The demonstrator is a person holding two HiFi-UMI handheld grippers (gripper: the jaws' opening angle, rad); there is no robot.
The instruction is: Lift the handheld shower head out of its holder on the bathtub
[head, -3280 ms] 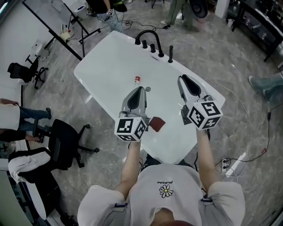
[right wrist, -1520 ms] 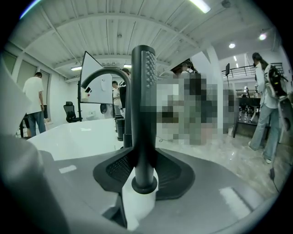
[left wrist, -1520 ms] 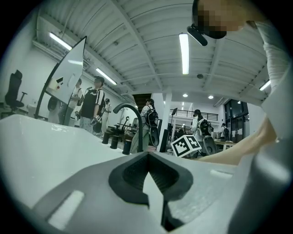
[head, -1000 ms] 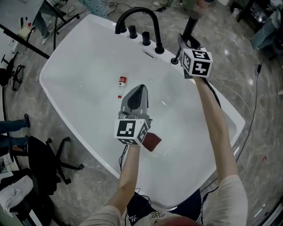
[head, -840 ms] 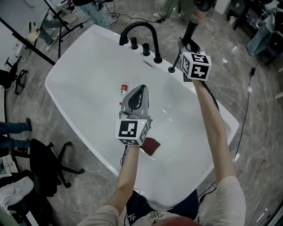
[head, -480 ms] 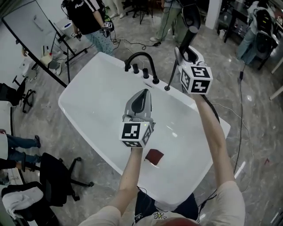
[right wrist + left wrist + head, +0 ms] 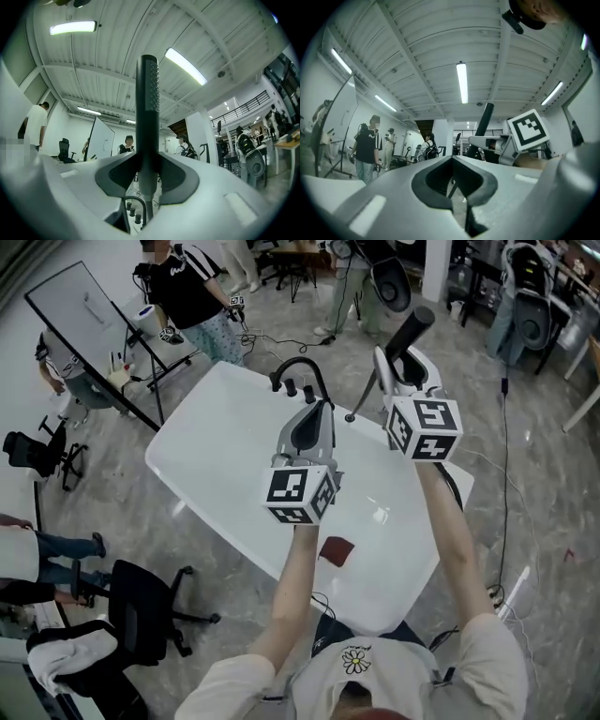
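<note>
My right gripper (image 7: 394, 362) is shut on the black handheld shower head (image 7: 411, 336), held high above the white bathtub (image 7: 211, 460). The wand stands upright between the pads in the right gripper view, where the shower head (image 7: 148, 108) rises out of the right gripper (image 7: 146, 176). Its thin hose (image 7: 362, 397) hangs down to the tub's far rim, beside the black faucet (image 7: 298, 371). My left gripper (image 7: 314, 409) hovers over the tub, shut with nothing in it. The left gripper view shows the left gripper (image 7: 452, 161) with the shower head (image 7: 484, 118) at the right.
A dark red cloth (image 7: 336, 550) lies on the tub's near rim. Several people stand beyond the tub, one (image 7: 192, 292) next to a whiteboard (image 7: 94, 320). A black office chair (image 7: 141, 601) stands at the left. A cable (image 7: 506, 465) runs across the floor at the right.
Both grippers have risen well above the tub. The right one has carried the shower head up out of its holder, hose trailing. The tub now looks smaller and farther below.
</note>
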